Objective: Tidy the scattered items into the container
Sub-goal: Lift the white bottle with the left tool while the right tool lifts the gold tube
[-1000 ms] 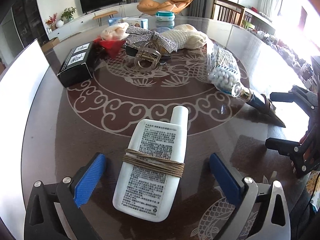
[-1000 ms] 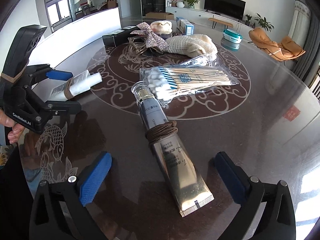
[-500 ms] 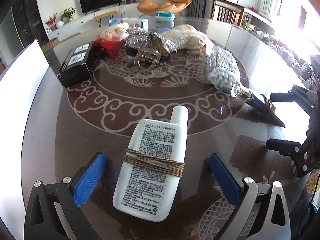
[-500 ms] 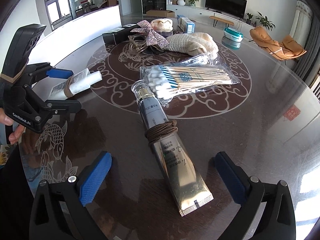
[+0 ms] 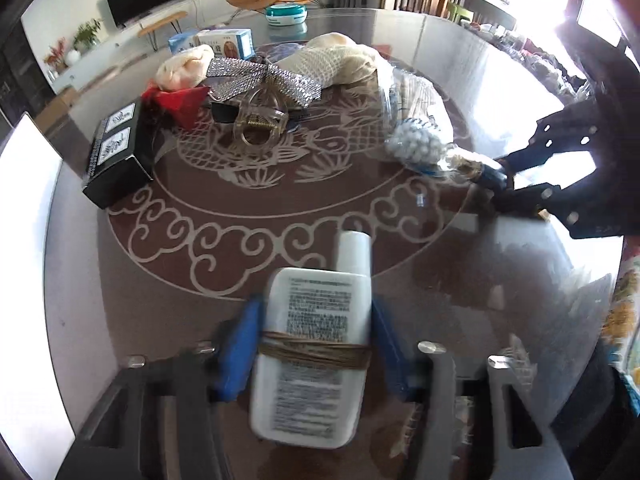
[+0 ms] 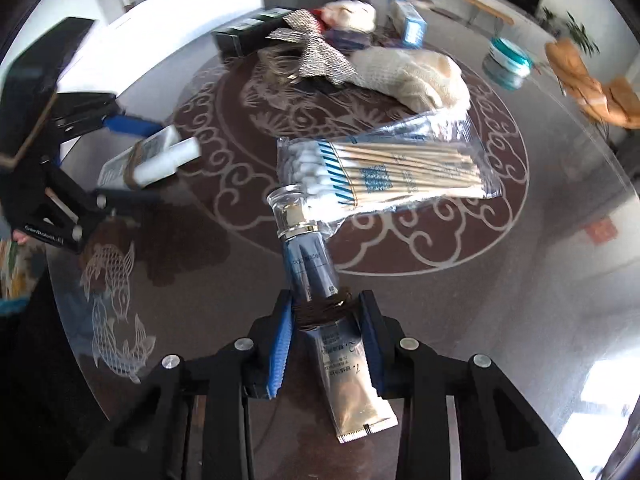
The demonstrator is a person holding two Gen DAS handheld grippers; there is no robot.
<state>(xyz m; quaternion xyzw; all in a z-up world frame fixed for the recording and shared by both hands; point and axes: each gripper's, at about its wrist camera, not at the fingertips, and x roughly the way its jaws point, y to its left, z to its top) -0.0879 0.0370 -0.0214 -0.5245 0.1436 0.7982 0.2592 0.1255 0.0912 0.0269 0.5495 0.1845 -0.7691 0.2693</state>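
Moved: both my grippers went from wide open to closing.
White bottle [image 5: 316, 344]: between left gripper [image 5: 316, 350] pads, on the table [image 5: 120, 304].
Gold tube [image 6: 340, 344]: between right gripper [image 6: 326, 344] pads, nipped at its cord wrap.
Swab packet [image 6: 400, 168]: untouched beyond.
Container: not identifiable.
Meaning: two pickups starting.

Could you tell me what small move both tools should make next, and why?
Probably finish closing, then lift straight up. The left tool is closing with its pads at the sides of the white bottle, and the right tool is closing around the tube at its brown cord. Both items seem to lie on the table.
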